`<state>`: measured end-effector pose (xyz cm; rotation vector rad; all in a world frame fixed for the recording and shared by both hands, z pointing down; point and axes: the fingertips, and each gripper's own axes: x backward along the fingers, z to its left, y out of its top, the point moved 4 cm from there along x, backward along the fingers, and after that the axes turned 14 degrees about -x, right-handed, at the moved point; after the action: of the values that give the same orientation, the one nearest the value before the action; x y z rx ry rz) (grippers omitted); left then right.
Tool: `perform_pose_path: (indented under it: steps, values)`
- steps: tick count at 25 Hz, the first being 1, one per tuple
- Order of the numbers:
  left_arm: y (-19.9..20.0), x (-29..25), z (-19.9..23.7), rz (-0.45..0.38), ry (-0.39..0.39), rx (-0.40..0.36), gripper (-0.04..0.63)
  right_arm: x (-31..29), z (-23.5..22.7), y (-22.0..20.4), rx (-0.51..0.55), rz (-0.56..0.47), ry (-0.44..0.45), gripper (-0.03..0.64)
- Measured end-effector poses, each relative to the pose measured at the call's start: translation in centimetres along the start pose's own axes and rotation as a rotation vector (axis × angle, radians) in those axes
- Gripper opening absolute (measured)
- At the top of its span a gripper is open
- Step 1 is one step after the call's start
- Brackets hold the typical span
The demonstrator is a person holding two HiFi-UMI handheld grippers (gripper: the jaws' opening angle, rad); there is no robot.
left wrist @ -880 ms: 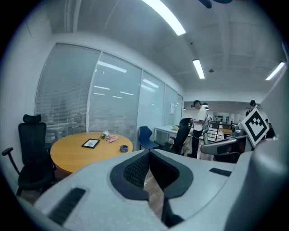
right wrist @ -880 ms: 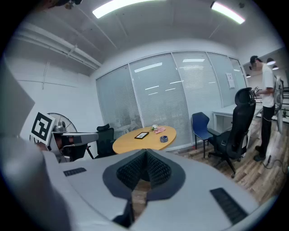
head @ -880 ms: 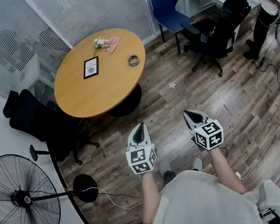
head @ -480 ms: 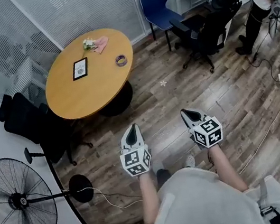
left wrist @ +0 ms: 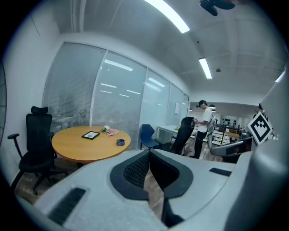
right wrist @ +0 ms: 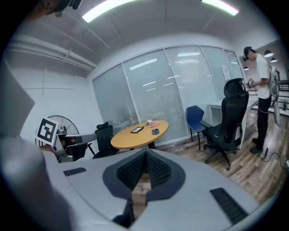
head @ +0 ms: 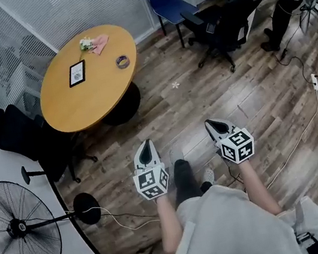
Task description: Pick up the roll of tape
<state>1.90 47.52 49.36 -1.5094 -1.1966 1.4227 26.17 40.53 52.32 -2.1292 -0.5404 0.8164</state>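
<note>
**Tape roll far off on the round table, both grippers clenched and empty**

The roll of tape (head: 122,61) lies flat on the round wooden table (head: 77,110), near its right-hand edge in the head view. It is well apart from the person, with open plank floor between them. The left gripper (head: 145,143) and the right gripper (head: 210,123) are held out side by side. Each has its jaws pressed together with nothing between the pads, and both gripper views show only floor beyond the closed tips. The step in hand seems to be the approach. To do it well, walk up to the table edge closest to the roll, where no chair stands in the way, and spread one gripper's jaws before reaching. A tablet (head: 77,73) lies to the roll's left and a pink cloth (head: 99,42) beyond, both clear of it, so a reach from the right looks safest. The roll is a low ring, so pinching its wall, one pad inside the hole and one outside, should hold more surely than spanning its whole width
</note>
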Motion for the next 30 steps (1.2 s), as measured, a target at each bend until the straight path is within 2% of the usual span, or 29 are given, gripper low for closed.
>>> perform_pose_path:
  steps: [7, 14, 21, 30]
  values:
    - [0.8, -4.0, 0.2, 0.009, -0.025, -0.015, 0.009, -2.2, -2.0, 1.0, -0.024, 0.007, -0.014, -0.003]
    - [2.1, -10.2, 1.7, 0.003, -0.051, -0.012, 0.009, -6.3, -5.3, 4.0, -0.052, 0.017, -0.047, -0.003]
    - [4.3, -18.1, 8.1, 0.004, -0.043, 0.002, 0.009, -15.1, -5.6, 9.5, -0.037, 0.02, -0.047, -0.003]
    - [7.5, -27.5, 18.5, -0.007, -0.025, 0.001, 0.009, -28.4, -3.9, 16.5, -0.018, 0.013, -0.014, -0.003]
